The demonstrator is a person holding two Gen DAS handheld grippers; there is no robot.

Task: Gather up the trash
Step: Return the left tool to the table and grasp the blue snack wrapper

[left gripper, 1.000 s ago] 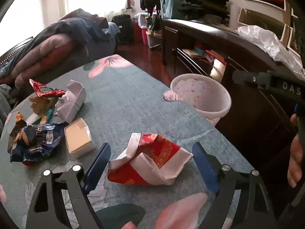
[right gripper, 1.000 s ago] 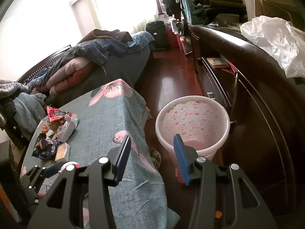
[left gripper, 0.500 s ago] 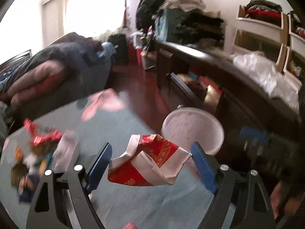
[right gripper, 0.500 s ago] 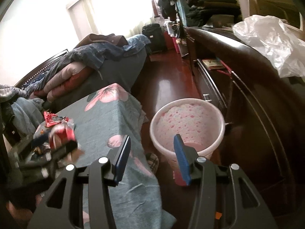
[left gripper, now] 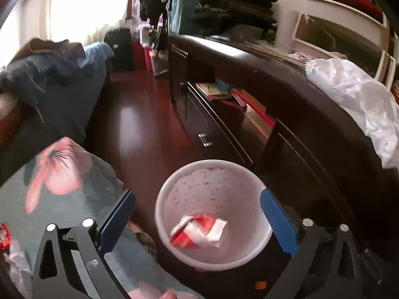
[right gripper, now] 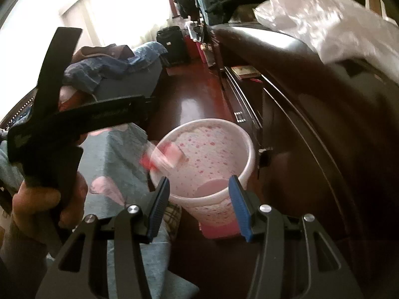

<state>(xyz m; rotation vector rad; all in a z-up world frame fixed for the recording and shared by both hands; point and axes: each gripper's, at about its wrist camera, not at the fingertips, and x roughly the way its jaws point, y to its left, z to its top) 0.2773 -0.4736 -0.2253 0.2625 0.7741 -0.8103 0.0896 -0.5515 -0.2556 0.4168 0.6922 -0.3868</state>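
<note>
A red and white crumpled wrapper (left gripper: 199, 231) lies free inside the pink-spotted white bin (left gripper: 174, 189), which stands on the floor beside the table. My left gripper (left gripper: 197, 221) is open and empty, above the bin. In the right wrist view the wrapper (right gripper: 162, 158) is a blur at the bin's (right gripper: 239, 134) near rim. My right gripper (right gripper: 198, 206) is open and empty, just in front of the bin. The left gripper's body (right gripper: 49, 124) and the hand holding it show at the left of that view.
The table with a grey floral cloth (left gripper: 57, 199) is to the left; more trash (left gripper: 5, 236) sits at its left edge. A dark cabinet (left gripper: 286, 129) with a white plastic bag (left gripper: 354, 94) runs along the right. A bed with clothes (left gripper: 49, 74) is behind.
My left gripper carried the red and white wrapper from the table to over the bin and opened; the wrapper dropped into the bin. My right gripper stayed near the bin.
</note>
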